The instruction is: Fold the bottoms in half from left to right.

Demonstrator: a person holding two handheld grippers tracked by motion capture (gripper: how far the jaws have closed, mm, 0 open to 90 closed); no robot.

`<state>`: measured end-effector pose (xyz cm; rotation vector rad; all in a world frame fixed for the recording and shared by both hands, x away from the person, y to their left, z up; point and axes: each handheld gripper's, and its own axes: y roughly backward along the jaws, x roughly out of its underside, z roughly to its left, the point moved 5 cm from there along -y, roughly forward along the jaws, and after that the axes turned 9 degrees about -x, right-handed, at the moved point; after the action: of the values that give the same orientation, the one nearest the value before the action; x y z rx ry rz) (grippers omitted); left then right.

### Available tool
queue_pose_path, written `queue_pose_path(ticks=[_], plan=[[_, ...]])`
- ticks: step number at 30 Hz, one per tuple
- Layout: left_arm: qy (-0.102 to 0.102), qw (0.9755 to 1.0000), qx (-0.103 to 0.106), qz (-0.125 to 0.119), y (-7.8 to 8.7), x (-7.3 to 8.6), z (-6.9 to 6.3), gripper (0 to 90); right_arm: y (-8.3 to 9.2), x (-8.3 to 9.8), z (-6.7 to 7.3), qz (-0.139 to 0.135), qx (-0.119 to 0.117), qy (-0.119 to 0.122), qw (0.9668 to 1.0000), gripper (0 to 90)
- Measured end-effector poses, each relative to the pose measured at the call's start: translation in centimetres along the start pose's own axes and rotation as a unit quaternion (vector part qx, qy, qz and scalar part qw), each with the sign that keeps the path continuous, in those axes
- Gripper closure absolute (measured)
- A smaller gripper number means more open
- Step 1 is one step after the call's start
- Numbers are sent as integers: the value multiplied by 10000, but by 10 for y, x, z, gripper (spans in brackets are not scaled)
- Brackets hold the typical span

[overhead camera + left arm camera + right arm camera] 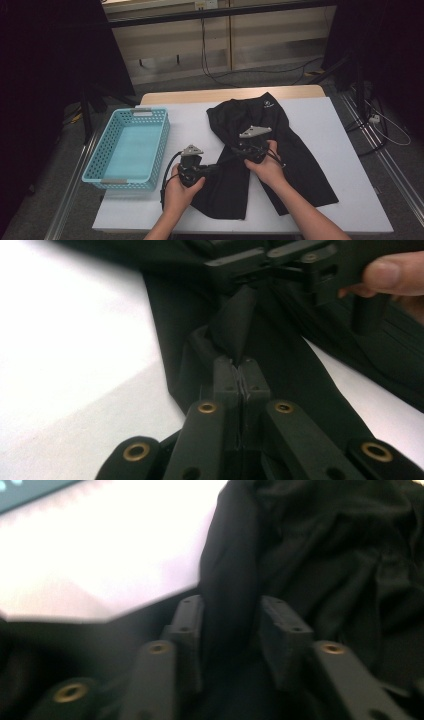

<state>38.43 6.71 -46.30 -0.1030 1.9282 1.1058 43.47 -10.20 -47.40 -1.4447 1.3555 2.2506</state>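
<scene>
Fingers of the left gripper pinch black shorts; the right gripper straddles a fold (loosely). Folding underway; next, clamp and lift.

High view looks down; both gripper views closely share the black shorts.

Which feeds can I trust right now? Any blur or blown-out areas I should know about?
High view: sharp and evenly lit on the black shorts, though the room's edges are dark. Left gripper view: the white table is overexposed, and the jaws pinching fabric are fairly clear. Right gripper view: soft, with glare on the table and the fold between the jaws lacking detail.
</scene>
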Motion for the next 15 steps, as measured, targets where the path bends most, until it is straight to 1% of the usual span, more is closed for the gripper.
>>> queue_pose_path(ticks=[2,4,6,7,9,11,12,13,15], plan=[[2,10000,6,-8,0,-1,0,890,-6,-7,-1,-54,108,72,9999,478],[24,10000,10,-24,0,-1,0,890,-16,-16,-3,-125,56,127,9998,445],[30,10000,9,-5,0,0,1,889,-26,-24,-4,-183,45,124,9997,389],[61,10000,12,-16,0,0,1,890,-32,-27,-5,-168,14,143,9998,388],[42,10000,-5,-10,0,1,3,889,-42,-33,-6,-119,87,131,9998,368],[70,10000,-18,-4,0,2,4,889,-51,-39,-7,-193,31,38,9998,372],[74,10000,-28,5,1,3,5,889,-56,-42,-8,-180,23,-1,9998,368],[96,9999,-29,11,1,3,6,890,-61,-43,-8,-223,-7,-9,9998,371],[138,9999,-64,-7,3,4,9,890,-71,-45,-9,-55,37,-12,10000,376]])
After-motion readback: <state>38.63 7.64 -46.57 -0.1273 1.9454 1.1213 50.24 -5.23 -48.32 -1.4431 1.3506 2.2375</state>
